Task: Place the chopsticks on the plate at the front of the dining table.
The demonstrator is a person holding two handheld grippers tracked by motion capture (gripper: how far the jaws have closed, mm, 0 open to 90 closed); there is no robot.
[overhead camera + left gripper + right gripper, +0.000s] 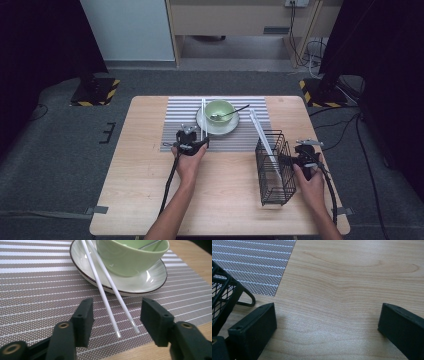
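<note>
Now both tools gape: left tool straddles the chopsticks, tops cropped.

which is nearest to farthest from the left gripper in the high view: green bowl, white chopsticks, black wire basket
From the left gripper:
1. White chopsticks: their near tips lie between its open jaws, on the striped placemat.
2. Green bowl: just beyond, on the white plate, with a spoon in it.
3. Black wire basket: farthest, off to the right near the right gripper.
</note>
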